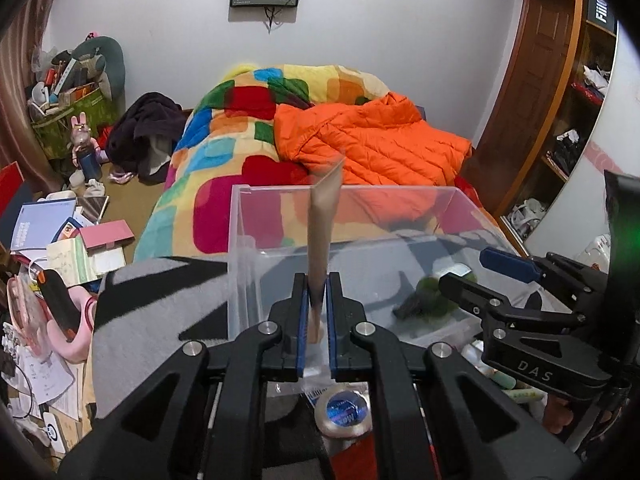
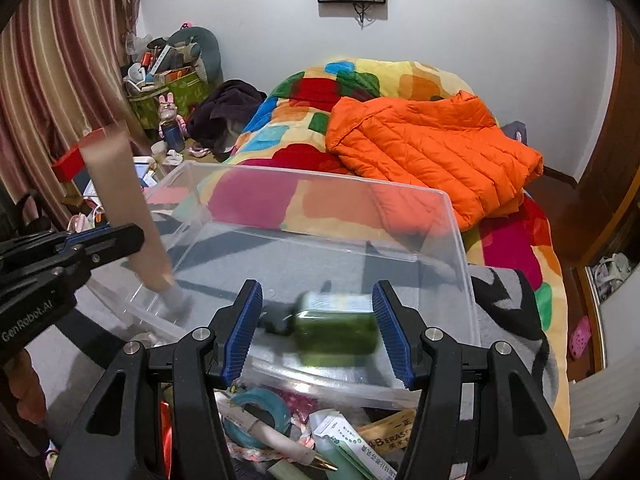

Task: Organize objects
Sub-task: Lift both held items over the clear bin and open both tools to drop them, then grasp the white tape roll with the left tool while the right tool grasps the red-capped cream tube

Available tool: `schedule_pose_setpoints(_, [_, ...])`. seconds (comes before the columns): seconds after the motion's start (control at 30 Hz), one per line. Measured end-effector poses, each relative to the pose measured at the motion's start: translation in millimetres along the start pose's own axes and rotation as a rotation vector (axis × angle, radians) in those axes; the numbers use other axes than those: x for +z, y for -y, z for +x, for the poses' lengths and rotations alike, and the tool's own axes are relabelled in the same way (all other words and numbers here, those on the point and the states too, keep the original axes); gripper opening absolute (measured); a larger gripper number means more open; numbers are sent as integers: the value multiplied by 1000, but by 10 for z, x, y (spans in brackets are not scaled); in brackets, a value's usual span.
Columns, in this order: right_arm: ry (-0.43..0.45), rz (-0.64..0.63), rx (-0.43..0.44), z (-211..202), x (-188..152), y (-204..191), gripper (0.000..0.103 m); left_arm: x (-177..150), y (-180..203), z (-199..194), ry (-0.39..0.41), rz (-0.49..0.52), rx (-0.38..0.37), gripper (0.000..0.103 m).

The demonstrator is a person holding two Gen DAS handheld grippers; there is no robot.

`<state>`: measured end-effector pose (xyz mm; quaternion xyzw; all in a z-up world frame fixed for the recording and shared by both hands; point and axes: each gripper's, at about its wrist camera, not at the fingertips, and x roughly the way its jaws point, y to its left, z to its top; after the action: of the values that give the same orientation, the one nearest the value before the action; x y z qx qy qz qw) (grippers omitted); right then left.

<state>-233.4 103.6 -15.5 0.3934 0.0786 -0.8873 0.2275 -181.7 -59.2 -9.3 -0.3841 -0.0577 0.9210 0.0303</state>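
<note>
The left gripper (image 1: 318,312) is clamped on a flat tan strip (image 1: 323,232), its blue pads pressed against the strip's lower part. The strip stands nearly upright and rises above the rim of the clear plastic bin (image 1: 240,240); in the right wrist view the strip (image 2: 124,200) slants down over the bin's left wall, with its lower end inside the bin near the floor. The right gripper (image 2: 318,332) stands with its jaws apart, one blue pad on each side of a green bottle (image 2: 340,326). The bottle lies on its side on the bin's floor, its dark cap pointing left. The frame is blurred there, and I cannot tell whether the pads touch the bottle. In the left wrist view the right gripper (image 1: 476,276) reaches into the bin from the right, just by the green bottle (image 1: 432,300).

The clear plastic bin (image 2: 460,240) sits on a grey and black blanket (image 1: 160,300). Just in front of the bin lie small things: a roll of silver tape (image 1: 344,412), a roll of teal tape (image 2: 260,412), a pen (image 2: 280,440) and paper packets (image 2: 360,444). Beyond the bin a colourful quilt (image 1: 224,148) covers the bed, with an orange puffer jacket (image 1: 380,140) on top. Books and papers (image 1: 60,236) are scattered on the floor to the left.
</note>
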Motion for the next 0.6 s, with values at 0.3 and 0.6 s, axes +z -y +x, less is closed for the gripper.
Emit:
schedule_pose_setpoints(0.3, [37, -2, 18, -266, -72, 28, 58, -86, 81, -205, 12, 32, -12, 30])
schedule_pose_setpoints(0.6, [78, -11, 1, -602, -292, 154, 62, -271, 143, -439, 32, 59, -3, 55])
